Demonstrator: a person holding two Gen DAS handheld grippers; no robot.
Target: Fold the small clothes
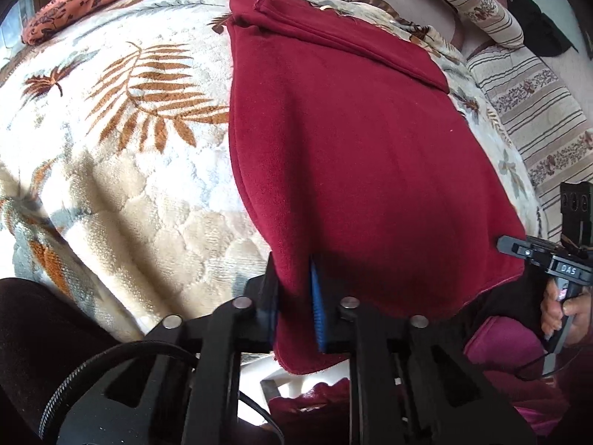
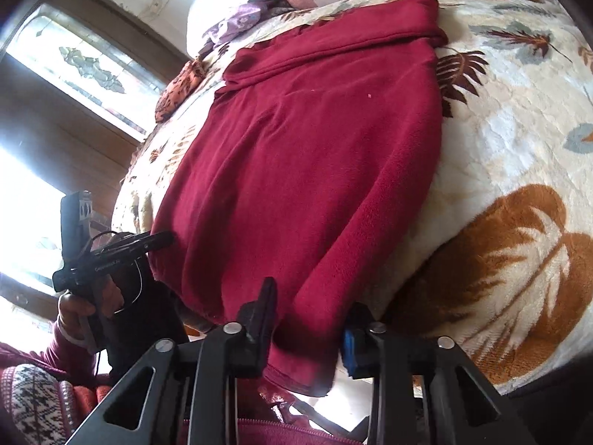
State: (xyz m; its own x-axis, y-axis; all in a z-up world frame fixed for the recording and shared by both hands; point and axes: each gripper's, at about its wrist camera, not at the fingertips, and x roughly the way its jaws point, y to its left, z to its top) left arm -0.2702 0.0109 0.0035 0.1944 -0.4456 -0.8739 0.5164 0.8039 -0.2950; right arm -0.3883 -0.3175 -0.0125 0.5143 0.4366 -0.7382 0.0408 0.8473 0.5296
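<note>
Bedding — a cream blanket (image 1: 148, 193) with rust-brown leaves — covered the bed beneath the red garment (image 1: 352, 155), near a window (image 2: 85, 70). Left gripper (image 1: 296, 307) and right gripper (image 2: 307, 322) fingers were clamped on its near hem — striped pillows (image 1: 481, 3) beyond.

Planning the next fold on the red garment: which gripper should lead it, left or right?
Neither clearly: both are placed. The left gripper and right gripper each pinch a near-hem corner of the red garment, which lies flat on the leaf-print blanket. Probably lift together and fold away.
</note>
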